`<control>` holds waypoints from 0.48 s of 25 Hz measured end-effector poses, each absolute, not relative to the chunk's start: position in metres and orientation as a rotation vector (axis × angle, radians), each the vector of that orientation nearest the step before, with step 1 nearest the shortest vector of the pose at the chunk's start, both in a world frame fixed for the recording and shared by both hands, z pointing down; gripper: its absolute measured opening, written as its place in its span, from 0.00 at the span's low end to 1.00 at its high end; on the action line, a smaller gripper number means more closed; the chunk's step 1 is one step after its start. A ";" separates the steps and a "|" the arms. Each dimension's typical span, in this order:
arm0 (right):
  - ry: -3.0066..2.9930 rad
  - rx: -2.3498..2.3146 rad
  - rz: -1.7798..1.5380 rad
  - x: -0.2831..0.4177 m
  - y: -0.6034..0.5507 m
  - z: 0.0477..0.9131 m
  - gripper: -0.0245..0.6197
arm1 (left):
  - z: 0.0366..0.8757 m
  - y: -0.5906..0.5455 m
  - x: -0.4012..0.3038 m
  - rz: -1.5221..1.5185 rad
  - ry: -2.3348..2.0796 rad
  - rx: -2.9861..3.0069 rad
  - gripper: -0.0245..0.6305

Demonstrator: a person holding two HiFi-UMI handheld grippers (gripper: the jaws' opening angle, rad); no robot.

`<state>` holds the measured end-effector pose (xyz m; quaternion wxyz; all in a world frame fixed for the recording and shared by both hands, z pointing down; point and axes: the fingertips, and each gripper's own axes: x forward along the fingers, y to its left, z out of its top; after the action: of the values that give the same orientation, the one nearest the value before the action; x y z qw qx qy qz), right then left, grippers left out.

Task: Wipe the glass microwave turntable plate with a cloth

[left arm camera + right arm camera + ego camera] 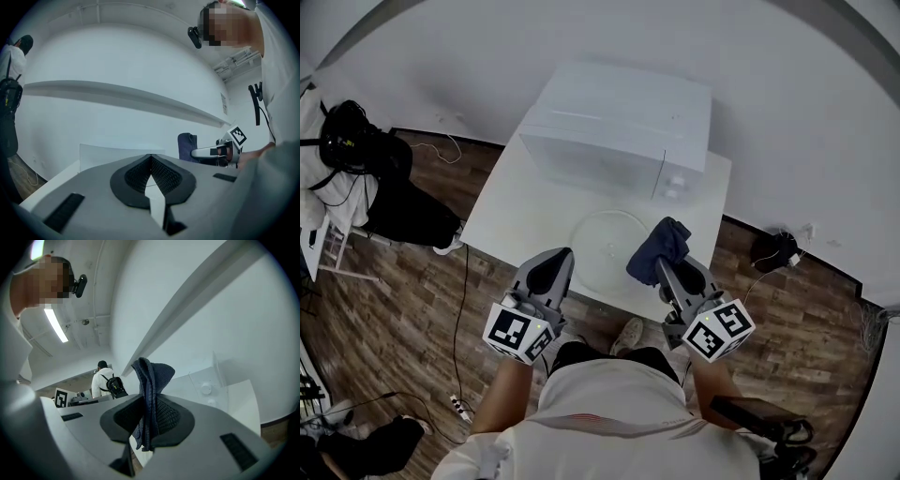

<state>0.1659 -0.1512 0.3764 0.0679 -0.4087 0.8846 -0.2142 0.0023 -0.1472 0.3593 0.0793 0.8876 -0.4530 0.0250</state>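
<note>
The right hand-held gripper [147, 414] had its jaws clamped on a dark blue cloth [151, 380], pinched through a fold so a bunched tuft stood above the tips and a short tail hung below. In the head view the cloth [661, 246] hovered at about 3 o'clock of the glass turntable plate [598, 236], over its rim or just beside it; whether it touched the glass could not be told. The left hand-held gripper [150, 158] had its jaws drawn together on nothing, and sat off the plate's 8 o'clock edge [553, 267].

The plate lay flat on the white surface [514, 192], with the microwave [619, 122] at its 12 o'clock.

The cloth looked soft, light and limp — easy to drag, likely to fold under itself if pressed only at the tip. The plate would probably be stiff, smooth and breakable, and free to slide or turn on the surface under a sideways wipe. A steadying hold would best go on the rim near 9 o'clock — pressure gentle, pushed downward rather than outward.
</note>
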 end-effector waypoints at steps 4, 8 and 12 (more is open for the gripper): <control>2.672 -1.287 -0.637 0.162 -0.133 0.374 0.13 | 0.362 -0.130 -0.002 0.063 -1.324 2.679 0.05; 2.649 -1.343 -0.603 0.152 -0.115 0.366 0.13 | 0.363 -0.107 -0.026 0.061 -1.305 2.686 0.05; 2.628 -1.390 -0.556 0.136 -0.092 0.357 0.13 | 0.361 -0.081 -0.057 0.024 -1.303 2.682 0.05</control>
<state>0.1359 -0.0922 0.3569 0.0585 -0.4588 0.8674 -0.1837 -0.0571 -0.0811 0.3608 0.0799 0.8966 -0.4355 0.0082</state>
